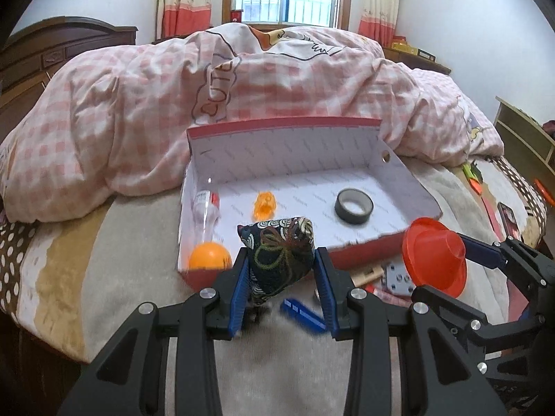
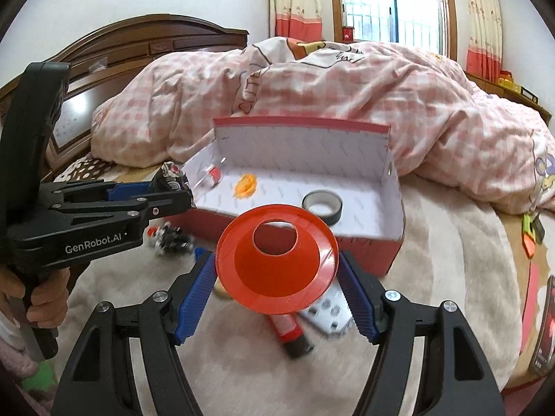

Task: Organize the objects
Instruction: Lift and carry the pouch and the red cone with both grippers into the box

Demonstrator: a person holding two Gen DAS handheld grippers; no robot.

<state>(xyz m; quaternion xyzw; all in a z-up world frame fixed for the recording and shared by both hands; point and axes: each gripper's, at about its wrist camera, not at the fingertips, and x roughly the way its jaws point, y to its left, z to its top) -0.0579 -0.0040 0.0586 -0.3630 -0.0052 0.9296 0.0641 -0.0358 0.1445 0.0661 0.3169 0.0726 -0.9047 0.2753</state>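
My left gripper (image 1: 281, 277) is shut on a dark patterned beanbag (image 1: 279, 254), lifted off the bed in front of the red box (image 1: 364, 249). The same gripper (image 2: 173, 190) shows in the right wrist view, side on, with the beanbag (image 2: 170, 176) at its tip. My right gripper (image 2: 277, 277) is shut on a red-orange plastic funnel (image 2: 277, 263), wide rim between the blue pads. The funnel (image 1: 433, 253) also hangs to the right in the left wrist view. Inside the box lie a tape roll (image 1: 353, 205), an orange clear toy (image 1: 265, 204), a small bottle (image 1: 206, 208) and an orange ball (image 1: 210, 257).
On the beige blanket before the box lie a blue clip (image 1: 301, 313), a grey studded plate (image 2: 329, 312), a red tube (image 2: 289, 331) and a small black toy (image 2: 170, 239). A pink checked duvet (image 1: 138, 104) is heaped behind the box. A phone (image 1: 508, 222) lies at the right.
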